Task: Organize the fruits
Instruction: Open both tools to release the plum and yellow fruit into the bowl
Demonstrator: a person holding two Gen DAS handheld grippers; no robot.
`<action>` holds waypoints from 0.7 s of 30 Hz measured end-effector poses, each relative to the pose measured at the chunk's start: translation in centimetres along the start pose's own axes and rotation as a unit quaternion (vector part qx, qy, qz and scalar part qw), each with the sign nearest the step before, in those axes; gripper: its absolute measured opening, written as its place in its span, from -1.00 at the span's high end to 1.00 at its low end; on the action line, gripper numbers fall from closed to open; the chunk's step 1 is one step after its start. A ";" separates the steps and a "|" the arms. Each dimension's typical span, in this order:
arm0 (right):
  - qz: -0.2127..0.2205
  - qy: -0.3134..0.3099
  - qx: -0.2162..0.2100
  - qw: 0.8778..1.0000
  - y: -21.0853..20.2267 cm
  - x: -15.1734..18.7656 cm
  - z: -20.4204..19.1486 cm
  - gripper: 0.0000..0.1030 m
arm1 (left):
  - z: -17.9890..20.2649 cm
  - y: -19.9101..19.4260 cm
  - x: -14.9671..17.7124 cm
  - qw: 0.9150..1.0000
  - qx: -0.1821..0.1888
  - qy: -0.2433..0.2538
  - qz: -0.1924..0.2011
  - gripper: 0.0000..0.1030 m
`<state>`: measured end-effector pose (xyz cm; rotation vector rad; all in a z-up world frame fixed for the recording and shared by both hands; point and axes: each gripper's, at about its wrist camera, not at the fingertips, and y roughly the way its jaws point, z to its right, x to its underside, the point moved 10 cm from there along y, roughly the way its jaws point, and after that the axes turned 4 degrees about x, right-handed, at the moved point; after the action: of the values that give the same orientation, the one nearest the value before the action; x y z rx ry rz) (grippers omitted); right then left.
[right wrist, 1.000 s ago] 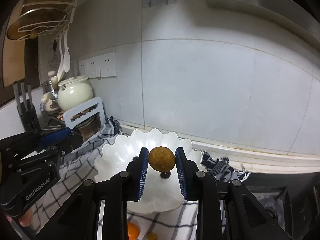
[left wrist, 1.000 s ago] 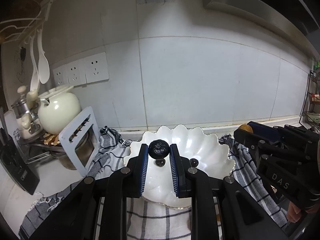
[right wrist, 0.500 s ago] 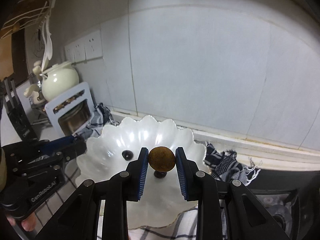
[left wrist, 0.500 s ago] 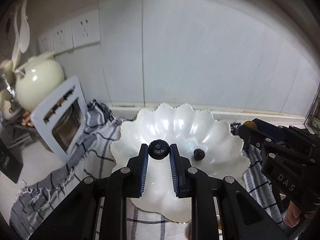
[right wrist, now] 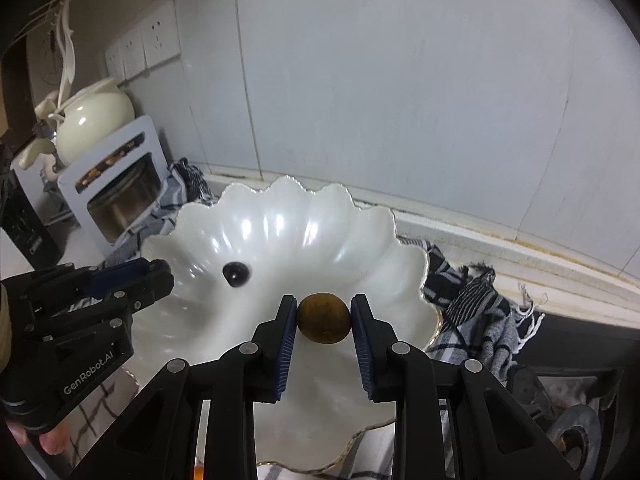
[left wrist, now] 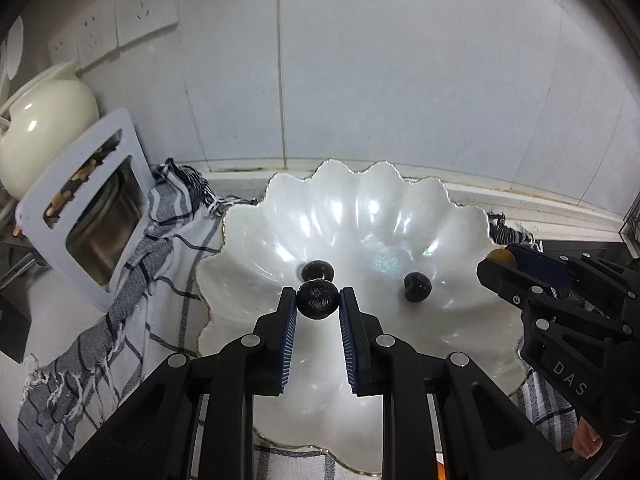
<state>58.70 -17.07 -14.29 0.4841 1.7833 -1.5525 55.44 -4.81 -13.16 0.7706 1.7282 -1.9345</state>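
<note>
A white scalloped bowl (left wrist: 460, 216) (right wrist: 408, 264) sits on a checked cloth. My left gripper (left wrist: 318, 301) is shut on a small dark round fruit (left wrist: 318, 302) just above the bowl's middle. Two more dark fruits (left wrist: 318, 270) (left wrist: 416, 286) lie in the bowl; the right wrist view shows only one of them (right wrist: 236, 274). My right gripper (right wrist: 324, 312) is shut on a brown round fruit (right wrist: 324, 320) over the bowl's near right part. Each gripper appears in the other's view: the right gripper (left wrist: 504, 260) at the bowl's right rim, the left gripper (right wrist: 156, 276) at its left rim.
A checked cloth (left wrist: 132, 300) lies under the bowl and bunches up at the right (right wrist: 480, 312). At the left stand a cream teapot (left wrist: 44, 128) and a white slotted rack (left wrist: 84, 208) before a metal pot. The tiled wall is close behind. A stove burner (right wrist: 576, 432) is at the right.
Both grippers have moved forward and down over the bowl, tilting further downward, each still holding its fruit. The bowl now fills much more of both views.
</note>
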 end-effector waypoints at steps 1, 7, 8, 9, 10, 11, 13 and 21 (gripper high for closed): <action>-0.004 -0.001 -0.001 1.000 0.2 0.1 0.0 0.43 | 0.0 0.2 0.1 1.000 0.000 0.001 -0.004 0.56; -0.026 0.006 -0.006 1.000 1.3 0.8 0.1 0.41 | 0.1 1.1 0.5 1.000 0.001 -0.002 -0.023 0.52; -0.026 0.007 -0.006 1.000 1.2 0.9 0.1 0.35 | 0.0 1.1 0.6 1.000 0.002 -0.003 -0.024 0.40; -0.025 0.007 -0.005 1.000 1.2 0.9 0.2 0.29 | 0.1 1.0 0.7 1.000 0.003 -0.004 -0.024 0.28; -0.026 0.007 -0.003 1.000 1.1 0.9 0.3 0.20 | 0.1 0.9 0.7 1.000 0.001 -0.002 -0.023 0.25; -0.026 0.008 -0.001 1.000 1.0 1.0 0.4 0.19 | 0.0 0.8 0.7 1.000 -0.002 0.000 -0.022 0.21; -0.024 0.009 0.003 1.000 0.8 1.0 0.6 0.19 | 0.0 0.4 0.7 1.000 -0.004 0.003 -0.020 0.14; 0.009 0.016 0.012 1.000 -2.7 0.6 1.5 0.19 | -0.1 -3.7 0.0 1.000 -0.019 0.011 0.019 -0.26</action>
<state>56.85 -19.19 -12.90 0.5387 1.7818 -1.5622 53.03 -4.22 -10.36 0.8078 1.7463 -1.8700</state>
